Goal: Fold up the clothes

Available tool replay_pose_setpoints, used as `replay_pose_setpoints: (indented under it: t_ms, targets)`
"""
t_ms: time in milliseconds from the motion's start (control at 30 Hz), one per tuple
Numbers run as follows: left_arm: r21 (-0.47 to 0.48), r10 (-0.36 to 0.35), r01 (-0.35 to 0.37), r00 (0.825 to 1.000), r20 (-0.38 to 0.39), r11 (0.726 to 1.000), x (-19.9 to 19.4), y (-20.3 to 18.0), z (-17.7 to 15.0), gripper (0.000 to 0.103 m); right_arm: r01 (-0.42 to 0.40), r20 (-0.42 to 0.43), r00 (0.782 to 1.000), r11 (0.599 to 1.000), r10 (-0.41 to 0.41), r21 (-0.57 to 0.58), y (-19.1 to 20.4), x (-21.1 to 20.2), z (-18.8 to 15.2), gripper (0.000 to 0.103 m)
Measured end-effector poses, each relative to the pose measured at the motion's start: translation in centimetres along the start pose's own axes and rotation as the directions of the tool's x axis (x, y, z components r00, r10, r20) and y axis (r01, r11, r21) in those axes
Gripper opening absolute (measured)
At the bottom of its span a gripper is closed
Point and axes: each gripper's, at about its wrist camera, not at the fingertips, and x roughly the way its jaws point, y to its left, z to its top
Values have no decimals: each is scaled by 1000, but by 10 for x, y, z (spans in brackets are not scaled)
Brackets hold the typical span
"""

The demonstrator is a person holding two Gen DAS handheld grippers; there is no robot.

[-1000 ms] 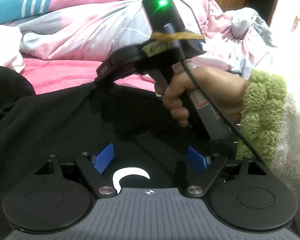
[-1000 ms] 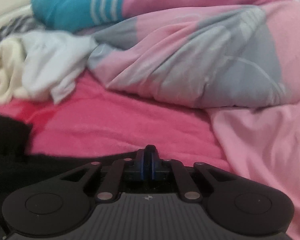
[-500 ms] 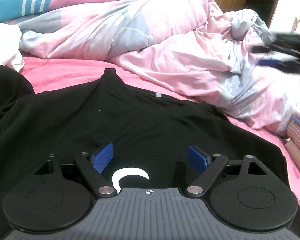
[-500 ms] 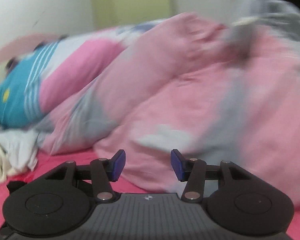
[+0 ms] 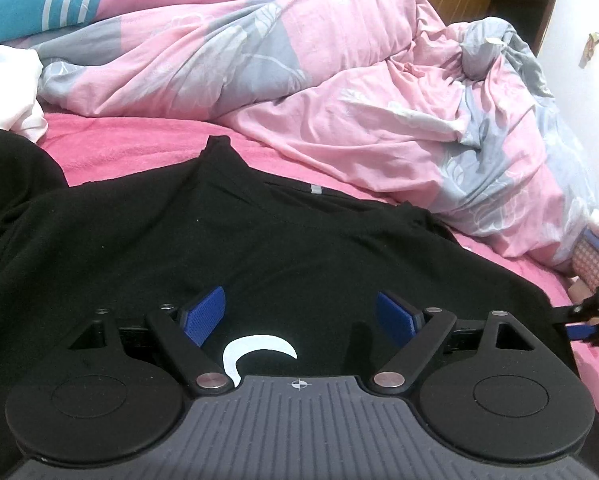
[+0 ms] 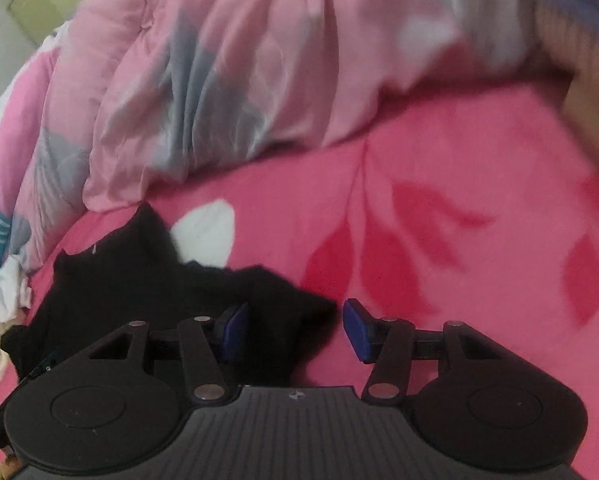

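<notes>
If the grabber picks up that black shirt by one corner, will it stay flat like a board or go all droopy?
Probably droopy. The black shirt lies in soft wrinkles on the pink bedsheet, so it looks thin and floppy. It would likely hang and bunch below the jaws. It also seems light, and being cloth it shouldn't slip easily.

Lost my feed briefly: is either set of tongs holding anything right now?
No. Left tongs and right tongs are both open over the black shirt.

Each gripper [image 5: 299, 316] [image 6: 295, 328]: black linkage arms, silver pivot screws, blue ribbed pads [image 5: 203, 314], grey ridged housing.
</notes>
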Motion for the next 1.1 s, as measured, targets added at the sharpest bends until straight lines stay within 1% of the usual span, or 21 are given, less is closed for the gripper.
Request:
replay_pose_setpoints:
  t_ms: [33, 67, 133, 167, 233, 300, 367, 400, 433, 500, 533, 567, 633, 733, 833, 900, 933, 967, 1000, 1067, 1100]
  targets:
    - [-1, -1, 1, 1000, 0, 1000, 0, 0, 0, 84, -16, 20, 1000, 1000, 17, -21, 3, 1, -2, 25]
    - [-2, -1, 1, 1000, 0, 1000, 0, 0, 0, 84, -28, 40, 999, 998, 30, -53, 11, -1, -4, 13]
    - [-2, -2, 2, 1000, 0, 1000, 0, 0, 0, 84, -48, 79, 995, 992, 57, -120, 28, -8, -8, 11]
    - [-3, -2, 2, 1000, 0, 1000, 0, 0, 0, 84, -53, 103, 992, 981, 74, -187, 43, -14, -13, 10]
    - [-2, -1, 1, 1000, 0, 1000, 0, 0, 0, 84, -45, 142, 984, 928, 104, -369, 81, -26, -31, 10]
    - [-2, -1, 1, 1000, 0, 1000, 0, 0, 0, 84, 8, 155, 982, 797, 108, -604, 127, -30, -67, 10]
    - [-2, -1, 1, 1000, 1, 1000, 0, 0, 0, 84, 71, 151, 985, 615, 79, -785, 161, -21, -107, 12]
    - [-2, -1, 1, 1000, 0, 1000, 0, 0, 0, 84, 97, 143, 988, 506, 53, -857, 176, -12, -129, 15]
    - [-2, -1, 1, 1000, 0, 1000, 0, 0, 0, 84, 116, 137, 990, 406, 24, -906, 187, -1, -149, 22]
    - [-3, -3, 3, 1000, 0, 1000, 0, 1, 0, 84, 151, 157, 988, 284, 0, -947, 194, 8, -176, 25]
    - [-3, -3, 3, 1000, 0, 1000, 0, 1, 0, 85, 140, 152, 988, 327, 10, -935, 190, 5, -171, 25]
    - [-3, -3, 3, 1000, 0, 1000, 0, 1, 0, 85, 119, 142, 990, 396, 27, -910, 184, 1, -161, 26]
    - [-4, -4, 4, 1000, -1, 1000, 0, 1, 0, 85, 74, 125, 990, 528, 62, -846, 171, -9, -141, 38]
    - [-5, -3, 3, 1000, 0, 1000, 0, 1, 0, 85, -4, 110, 987, 699, 118, -715, 153, -23, -111, 43]
    - [-4, -3, 3, 1000, -1, 1000, 0, 1, 0, 85, -89, 108, 978, 831, 176, -548, 134, -38, -80, 43]
    - [-5, -3, 3, 1000, 0, 1000, 0, 1, 0, 85, -116, 89, 984, 933, 154, -340, 102, -31, -56, 43]
    - [-5, -3, 3, 1000, 0, 1000, 0, 1, 0, 85, -134, 62, 987, 967, 150, -216, 85, -25, -47, 43]
    - [-5, -3, 3, 1000, 0, 1000, 0, 1, 0, 85, -149, 30, 988, 985, 152, -85, 67, -18, -39, 43]
    - [-5, -3, 3, 1000, 0, 1000, 0, 1, 0, 85, -171, 8, 985, 985, 171, 29, 51, -11, -37, 44]
    - [-6, -3, 3, 1000, 0, 1000, 0, 1, 0, 85, -212, -21, 974, 945, 224, 248, 20, 2, -34, 43]
    - [-6, -3, 3, 1000, 0, 1000, 0, 1, 0, 85, -224, -25, 969, 922, 244, 317, 10, 8, -35, 43]
